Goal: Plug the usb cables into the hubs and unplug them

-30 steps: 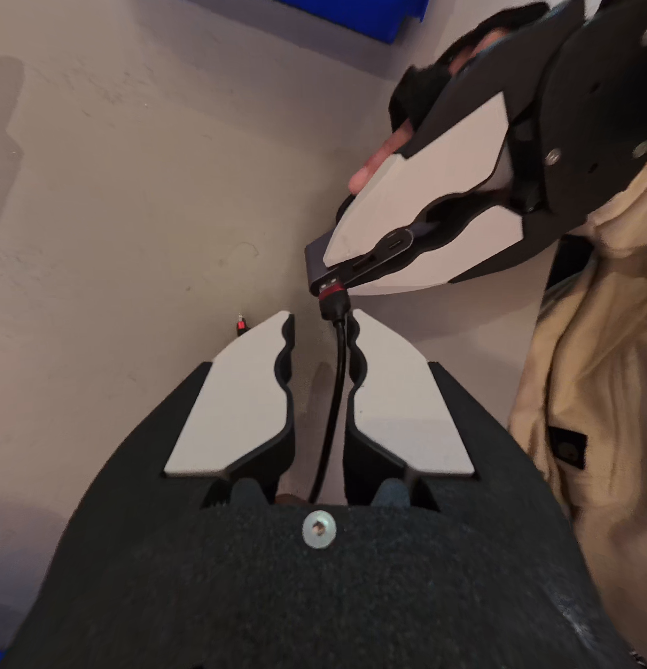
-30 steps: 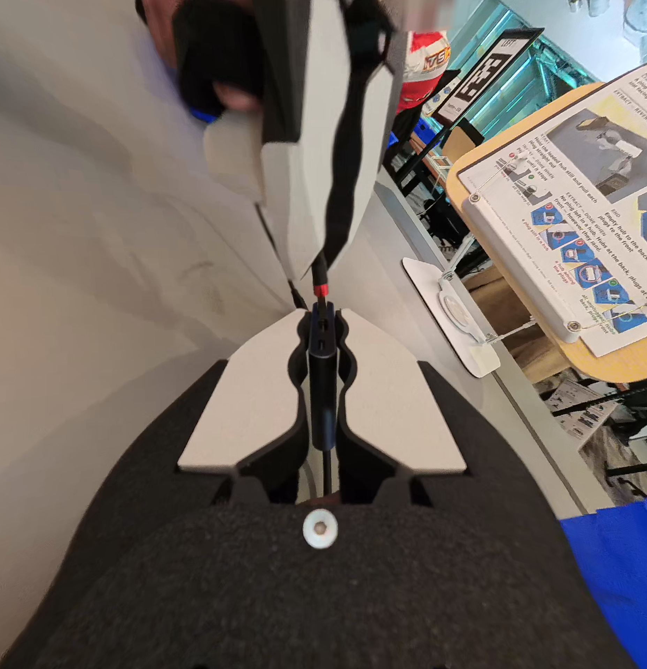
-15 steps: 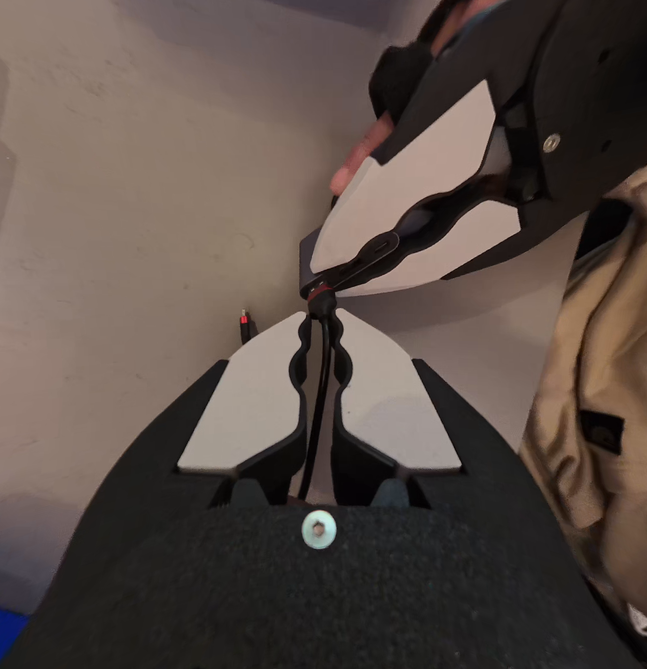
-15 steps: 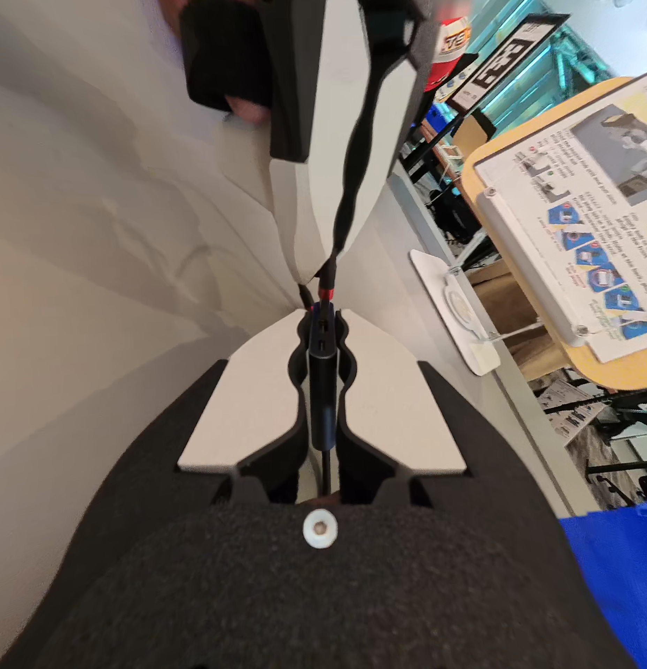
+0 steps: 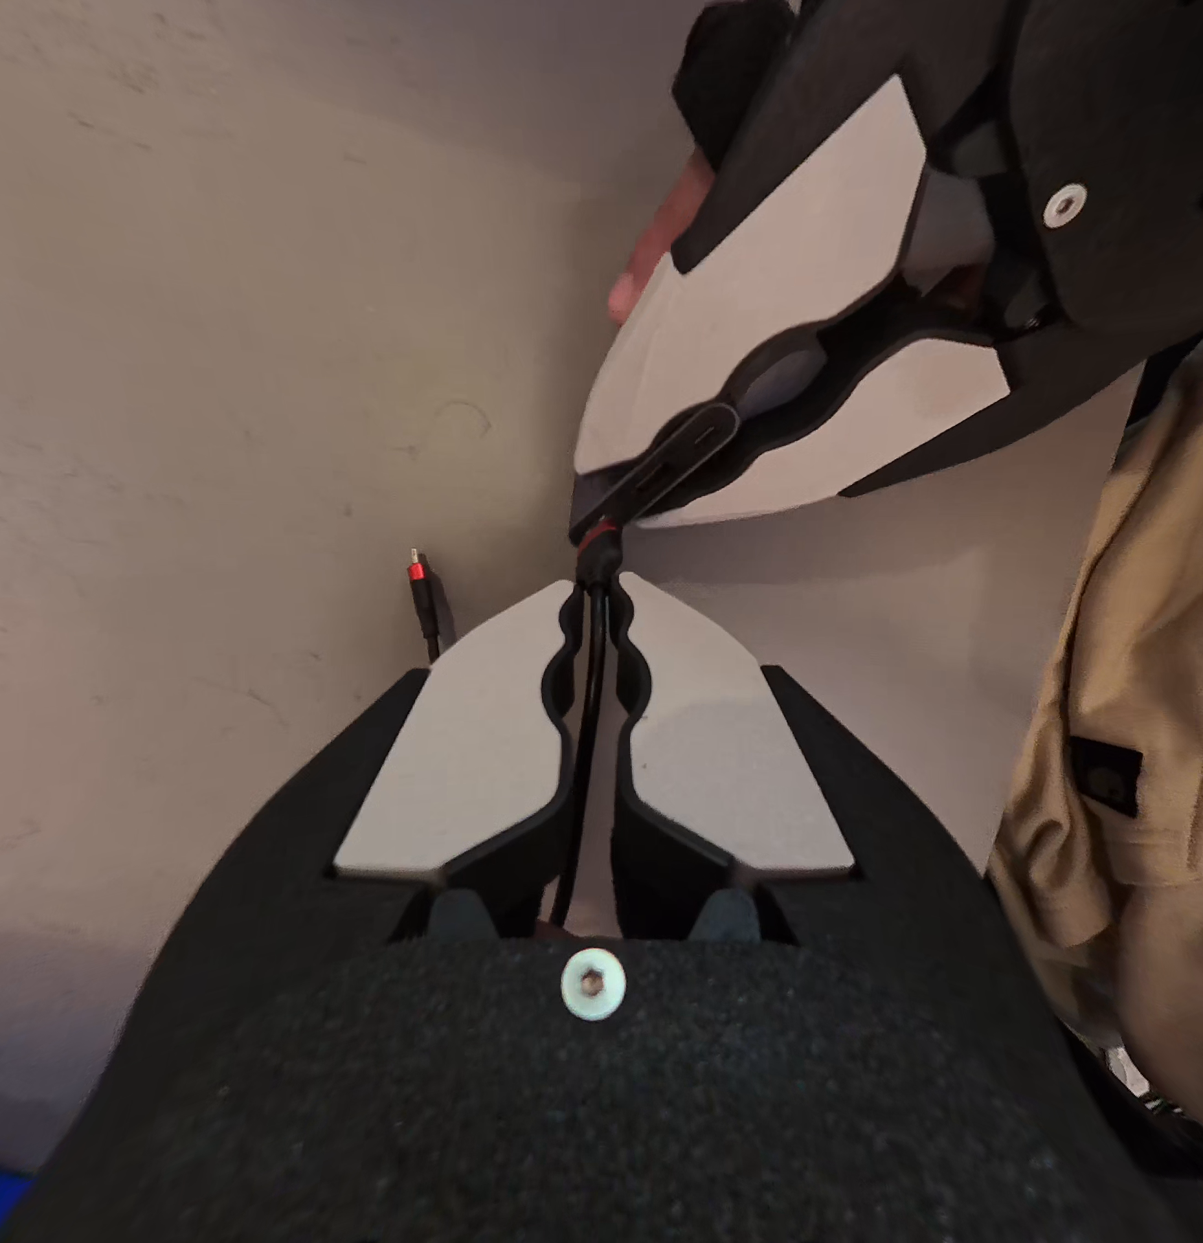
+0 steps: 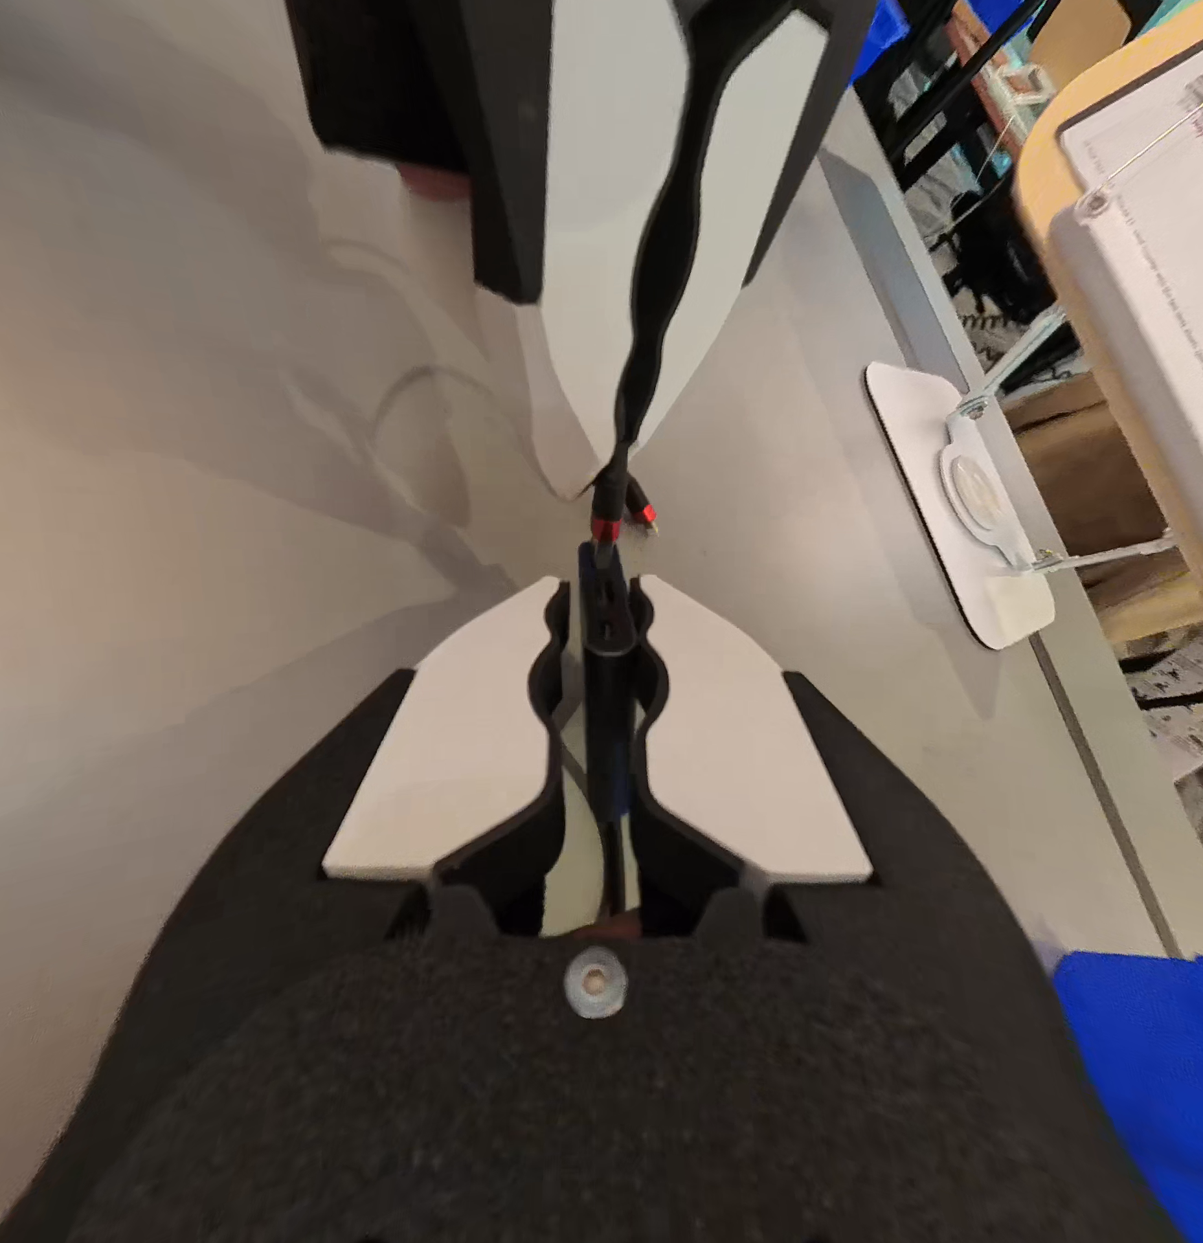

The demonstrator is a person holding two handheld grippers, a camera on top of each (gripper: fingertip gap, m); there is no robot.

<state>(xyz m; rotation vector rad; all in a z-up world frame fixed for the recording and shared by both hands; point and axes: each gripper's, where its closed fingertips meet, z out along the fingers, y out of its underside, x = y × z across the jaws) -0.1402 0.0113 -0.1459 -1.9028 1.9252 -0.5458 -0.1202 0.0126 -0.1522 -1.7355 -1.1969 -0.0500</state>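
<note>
Both grippers (image 5: 595, 585) (image 6: 599, 585) have black textured bodies, white wavy-edged fingers (image 5: 478, 726), a silver screw (image 5: 593, 985) at 6 o'clock. Tan jacket (image 5: 1123, 706) at 3 o'clock.

The left wrist view looks forward along the left gripper (image 5: 595, 585), down at a slant onto the pale tabletop (image 5: 215, 336), with its own fingers filling the near half of the picture. The right gripper (image 5: 609, 511) enters from the far right, very close. The right wrist view looks along the right gripper (image 6: 602, 582) across the same tabletop (image 6: 148, 471) toward its far right edge, where a tan board with a printed sheet (image 6: 1157, 202) stands. The left gripper (image 6: 612, 471) comes down from the top, close and somewhat blurred. The two cameras seem to face each other; both share the hub (image 5: 659, 471) (image 6: 605, 646), the plug (image 5: 602, 545) (image 6: 604, 524) and each other's fingertips.
</note>
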